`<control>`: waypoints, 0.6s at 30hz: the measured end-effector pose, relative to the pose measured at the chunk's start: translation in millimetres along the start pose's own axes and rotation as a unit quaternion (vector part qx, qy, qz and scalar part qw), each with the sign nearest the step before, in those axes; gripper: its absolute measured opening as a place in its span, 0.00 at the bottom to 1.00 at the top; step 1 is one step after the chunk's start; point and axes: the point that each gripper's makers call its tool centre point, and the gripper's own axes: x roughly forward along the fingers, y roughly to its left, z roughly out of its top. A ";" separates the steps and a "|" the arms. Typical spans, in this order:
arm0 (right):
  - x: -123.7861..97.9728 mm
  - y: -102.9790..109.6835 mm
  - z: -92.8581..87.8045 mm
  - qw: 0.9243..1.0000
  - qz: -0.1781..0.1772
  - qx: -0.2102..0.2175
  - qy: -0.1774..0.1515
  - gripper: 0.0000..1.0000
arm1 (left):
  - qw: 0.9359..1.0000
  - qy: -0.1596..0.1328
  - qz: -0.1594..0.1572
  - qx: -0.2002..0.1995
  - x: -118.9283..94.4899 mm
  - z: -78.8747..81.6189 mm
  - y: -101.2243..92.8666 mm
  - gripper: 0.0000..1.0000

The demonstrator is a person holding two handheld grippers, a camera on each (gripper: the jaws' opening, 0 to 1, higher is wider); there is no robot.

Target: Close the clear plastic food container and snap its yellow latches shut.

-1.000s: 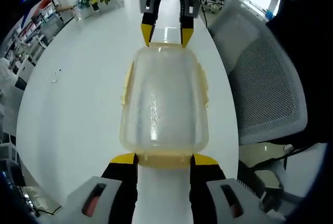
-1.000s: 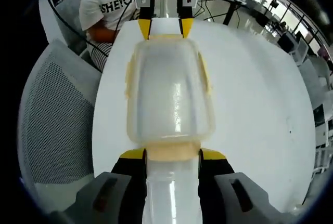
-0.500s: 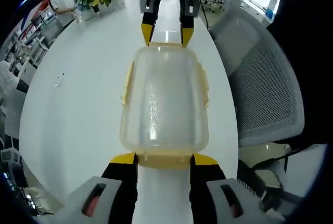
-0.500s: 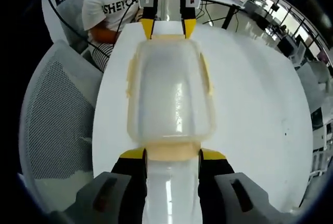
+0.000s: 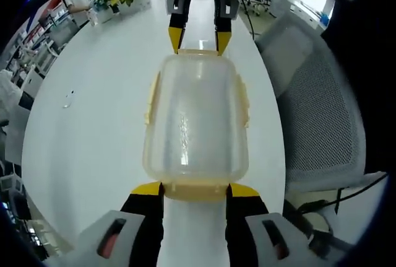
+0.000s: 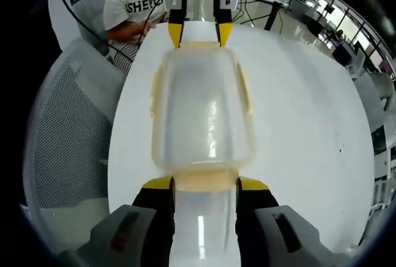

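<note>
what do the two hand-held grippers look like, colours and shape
Both match. The left hand-held gripper has two black jaws capped with yellow tips, rising from grey housings with a reddish oval slot in each. The right hand-held gripper has the same black jaws, yellow tips and grey housings; seen from the left gripper view, its body is grey-white.

Opposed close views, shared container [image 5: 195,124]

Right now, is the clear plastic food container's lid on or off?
On: the clear plastic food container shows its lid seated over the base.
</note>
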 end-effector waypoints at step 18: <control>-21.7 -2.3 -48.2 1.000 -0.004 0.015 -0.012 0.35 | 1.000 0.003 0.000 0.003 22.8 48.3 0.4 0.33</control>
